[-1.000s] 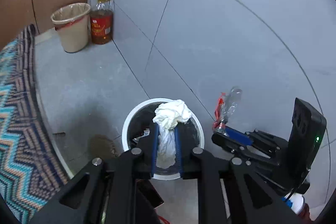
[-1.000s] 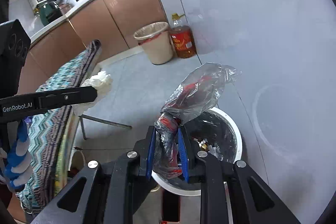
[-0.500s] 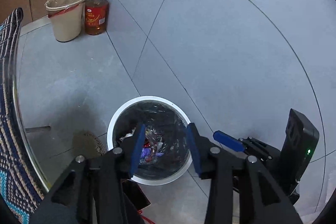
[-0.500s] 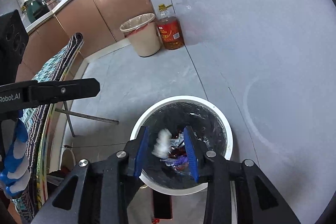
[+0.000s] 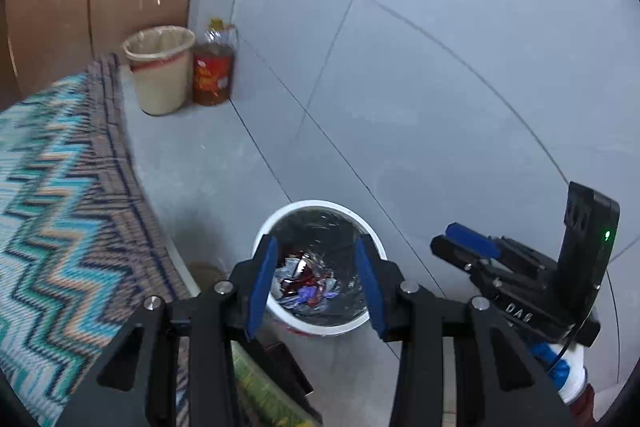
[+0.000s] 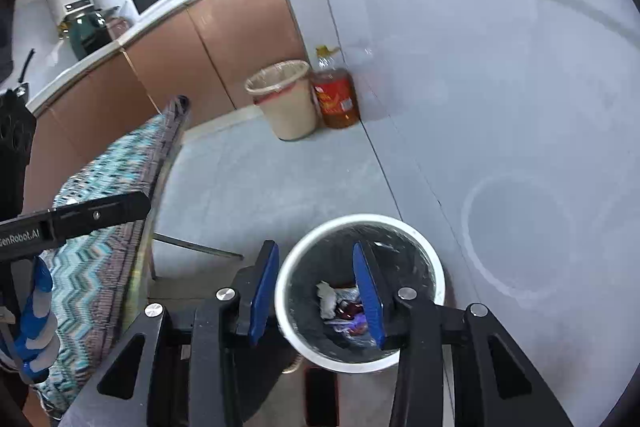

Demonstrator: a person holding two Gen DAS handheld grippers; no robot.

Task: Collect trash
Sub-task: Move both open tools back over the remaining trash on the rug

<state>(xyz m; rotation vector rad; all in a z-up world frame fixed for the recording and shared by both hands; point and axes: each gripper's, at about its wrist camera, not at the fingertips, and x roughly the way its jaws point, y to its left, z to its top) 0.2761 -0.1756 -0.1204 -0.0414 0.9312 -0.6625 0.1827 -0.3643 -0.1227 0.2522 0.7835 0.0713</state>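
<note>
A white trash bin [image 5: 378, 245] with a black liner stands on the grey floor below both grippers; it also shows in the right wrist view [image 6: 430, 261]. Inside lie crumpled wrappers [image 5: 304, 281], and a white tissue wad [image 6: 326, 297] beside red and purple wrappers. My left gripper [image 5: 316, 285] is open and empty above the bin. My right gripper [image 6: 316, 293] is open and empty above the bin too. It also appears at the right of the left wrist view [image 5: 472, 245]. The left gripper's finger shows at the left of the right wrist view [image 6: 100, 213].
A table with a zigzag-patterned cloth [image 5: 60, 211] lies to the left, its edge close to the bin. A beige lined bin [image 5: 160, 71] and an oil bottle [image 5: 212, 71] stand against the grey wall. Brown cabinets [image 6: 224, 43] run behind.
A second ago my left gripper held a white tissue and my right a plastic bag of wrappers. Both opened and dropped them into the bin. Both grippers have since pulled back and up.
</note>
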